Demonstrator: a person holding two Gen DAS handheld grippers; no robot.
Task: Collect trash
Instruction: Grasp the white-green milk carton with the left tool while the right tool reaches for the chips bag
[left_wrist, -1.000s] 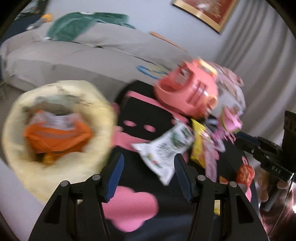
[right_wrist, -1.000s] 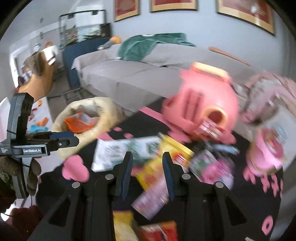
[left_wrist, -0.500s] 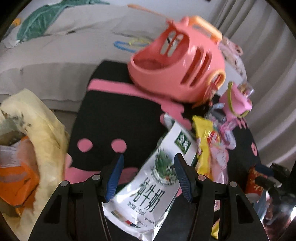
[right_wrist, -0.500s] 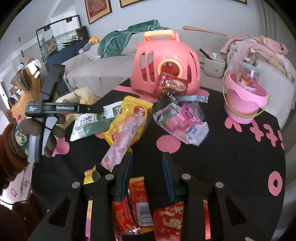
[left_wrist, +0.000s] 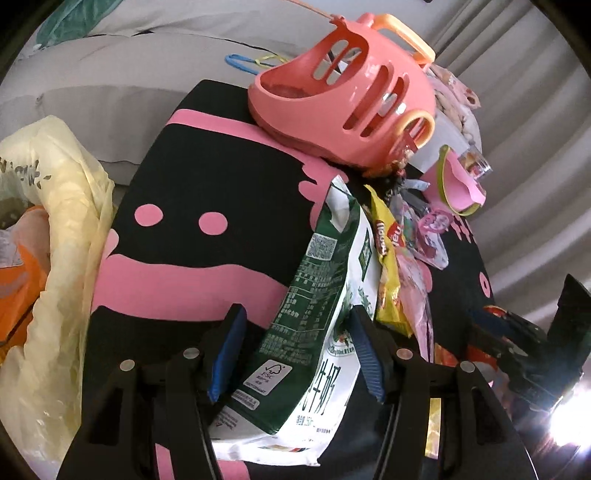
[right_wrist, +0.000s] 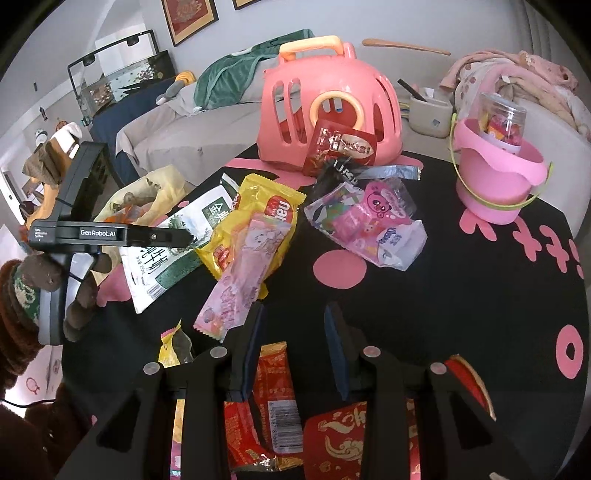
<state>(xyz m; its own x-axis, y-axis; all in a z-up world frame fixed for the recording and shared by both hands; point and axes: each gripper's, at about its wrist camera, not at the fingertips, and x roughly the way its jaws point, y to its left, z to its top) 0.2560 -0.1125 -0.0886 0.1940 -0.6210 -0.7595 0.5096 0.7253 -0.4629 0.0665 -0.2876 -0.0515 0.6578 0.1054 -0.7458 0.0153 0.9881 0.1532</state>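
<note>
straddling the green-and-white milk pouch (left_wrist: 314, 332), the left claw (left_wrist: 295, 354) has been brought down and forward over the last second. a second ago the pouch lay ahead of the blue pads; now it lies between them, and the yellow trash bag (left_wrist: 62, 258) has slid to the left edge of the view. the jaws are set wide, with the left pad seemingly clear of the pouch and the right pad at its edge, so contact cannot be confirmed and no grip is judged to be made yet. a closing squeeze is judged to be the next step before the pouch can be carried to the bag.

the right claw (right_wrist: 293, 347) has also been lowered toward the black-and-pink counter (right_wrist: 461, 314). it is held about half open and empty, above a red snack wrapper (right_wrist: 277, 391), with a pink wrapper (right_wrist: 243, 273) just beyond its left pad.

most of the trash is thus still on the counter: a yellow packet (right_wrist: 258, 214), a clear pink bag (right_wrist: 369, 221) and a red sachet (right_wrist: 343, 147) leaning on the pink toy carrier (right_wrist: 325, 103).

as for writing, an fsc mark and a qr code are seen on the pouch, chinese characters for milk are printed along it, and "genrobot.ai" is read on the left claw's body. the yellow packet's red logo is shown upside down and cannot be read with certainty.
</note>
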